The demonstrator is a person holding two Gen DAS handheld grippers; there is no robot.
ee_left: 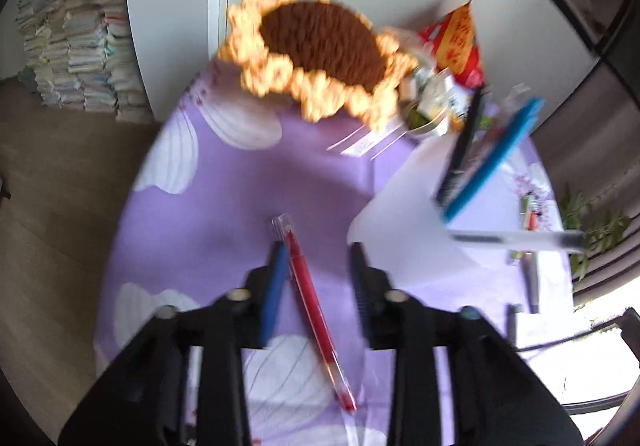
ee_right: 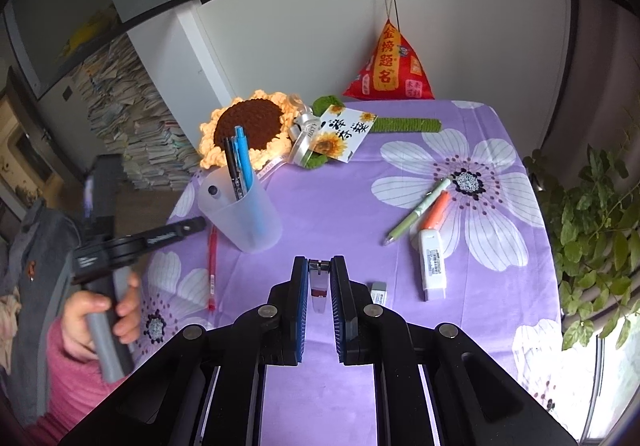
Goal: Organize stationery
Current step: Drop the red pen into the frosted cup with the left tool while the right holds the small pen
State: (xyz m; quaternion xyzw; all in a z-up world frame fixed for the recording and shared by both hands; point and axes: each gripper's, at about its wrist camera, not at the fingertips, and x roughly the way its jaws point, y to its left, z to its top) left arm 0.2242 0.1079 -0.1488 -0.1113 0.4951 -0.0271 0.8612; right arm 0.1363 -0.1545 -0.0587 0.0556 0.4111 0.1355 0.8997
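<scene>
- Straddling a red gel pen (ee_left: 316, 316) that lies flat on the lilac flower-print tablecloth (ee_left: 224, 182), the left hand-held gripper (ee_left: 318, 250) has its fingers spread, the pen between them; whether either finger touches it cannot be told through the blur.
- Right hand-held gripper (ee_right: 319, 266) is pinching a small silver binder clip (ee_right: 319, 286) between nearly closed pads, above bare cloth near the table's front edge.
- Frosted translucent plastic pen cup (ee_right: 244, 212) stands upright at the table's left side, just beside the red pen; it holds a blue pen (ee_right: 245, 162) and black pens.
- Right half: a green pen (ee_right: 416, 212), orange highlighter (ee_right: 436, 212), white correction-tape dispenser (ee_right: 433, 264) and small white eraser (ee_right: 378, 292) lie apart from one another, with open cloth between them and the cup.
- Rear edge: a crocheted sunflower (ee_right: 248, 126) and a red triangular pouch (ee_right: 390, 66).
</scene>
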